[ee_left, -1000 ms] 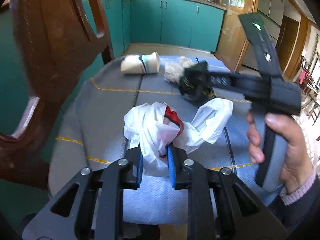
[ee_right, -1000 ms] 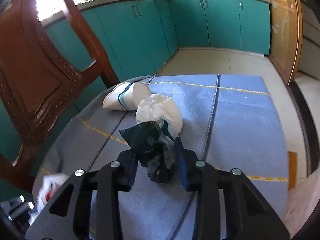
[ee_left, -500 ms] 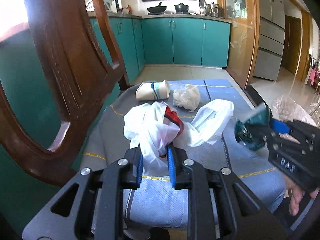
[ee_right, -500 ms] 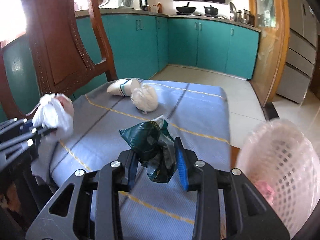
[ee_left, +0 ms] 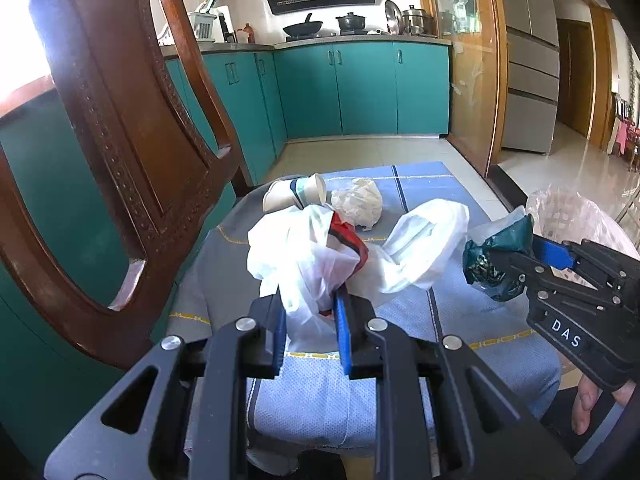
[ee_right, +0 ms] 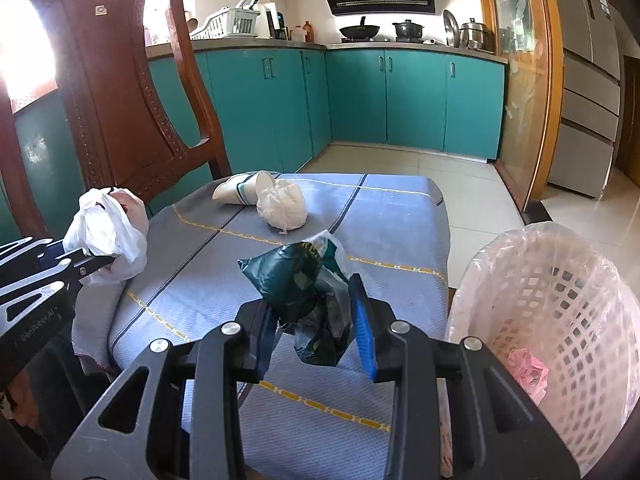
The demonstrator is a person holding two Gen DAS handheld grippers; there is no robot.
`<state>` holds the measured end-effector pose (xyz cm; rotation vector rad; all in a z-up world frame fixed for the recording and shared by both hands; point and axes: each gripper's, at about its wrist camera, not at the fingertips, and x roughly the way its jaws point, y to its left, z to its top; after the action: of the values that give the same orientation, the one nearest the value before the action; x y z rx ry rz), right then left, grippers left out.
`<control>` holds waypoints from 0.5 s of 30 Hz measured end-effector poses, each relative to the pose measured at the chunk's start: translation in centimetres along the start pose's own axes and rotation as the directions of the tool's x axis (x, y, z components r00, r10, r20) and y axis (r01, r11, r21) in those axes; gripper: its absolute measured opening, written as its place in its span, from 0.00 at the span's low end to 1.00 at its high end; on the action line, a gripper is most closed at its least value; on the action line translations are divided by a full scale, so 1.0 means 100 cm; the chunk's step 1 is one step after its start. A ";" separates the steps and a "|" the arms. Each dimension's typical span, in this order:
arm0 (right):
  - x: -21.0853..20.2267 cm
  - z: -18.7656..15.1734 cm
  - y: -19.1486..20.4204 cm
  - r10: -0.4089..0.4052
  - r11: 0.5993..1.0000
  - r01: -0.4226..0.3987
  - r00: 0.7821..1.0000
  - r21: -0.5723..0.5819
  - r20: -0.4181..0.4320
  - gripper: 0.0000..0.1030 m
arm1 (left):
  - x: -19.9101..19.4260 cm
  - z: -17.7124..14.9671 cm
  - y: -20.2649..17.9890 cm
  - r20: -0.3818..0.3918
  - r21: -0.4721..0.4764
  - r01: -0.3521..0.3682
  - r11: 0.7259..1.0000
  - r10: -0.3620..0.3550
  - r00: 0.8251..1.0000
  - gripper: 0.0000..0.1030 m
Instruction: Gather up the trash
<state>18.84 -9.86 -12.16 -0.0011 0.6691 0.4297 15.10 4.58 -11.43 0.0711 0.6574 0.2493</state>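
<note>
Pinching a crumpled white plastic bag (ee_left: 320, 256), the left gripper (ee_left: 310, 332) hung above the blue cloth (ee_right: 380, 216); the right gripper (ee_right: 316, 336) clamped a dark green crumpled wrapper (ee_right: 292, 280) beside the white mesh basket (ee_right: 560, 300).

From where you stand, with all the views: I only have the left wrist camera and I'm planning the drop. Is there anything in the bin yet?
Observer: Yes. The right wrist view looks into the white basket bin, and something pink lies near its bottom.
Operator: Is the bin lined?
Observer: A clear plastic liner folds over its rim.
Operator: Where does the bin stand relative to the table?
Observer: On the floor off the right edge of the blue tablecloth, just right of the right gripper, which holds the dark green wrapper.
</note>
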 end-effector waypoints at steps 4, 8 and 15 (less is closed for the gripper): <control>-0.002 -0.002 0.003 -0.001 1.000 0.001 1.000 -0.005 0.005 0.34 | 0.003 -0.002 0.000 -0.013 -0.001 0.003 1.000 -0.003 1.000 0.21; -0.005 -0.003 0.005 -0.007 1.000 0.007 1.000 -0.018 0.020 0.34 | 0.006 -0.004 0.001 -0.021 -0.001 0.001 1.000 -0.001 1.000 0.21; -0.008 -0.005 0.010 -0.018 0.999 0.019 0.999 -0.038 0.029 0.34 | 0.008 -0.006 -0.001 -0.024 0.000 -0.006 1.000 0.006 1.000 0.21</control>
<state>17.59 -9.37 -11.92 -0.0372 0.6326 0.4239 15.34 4.71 -12.35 0.0704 0.6815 0.2559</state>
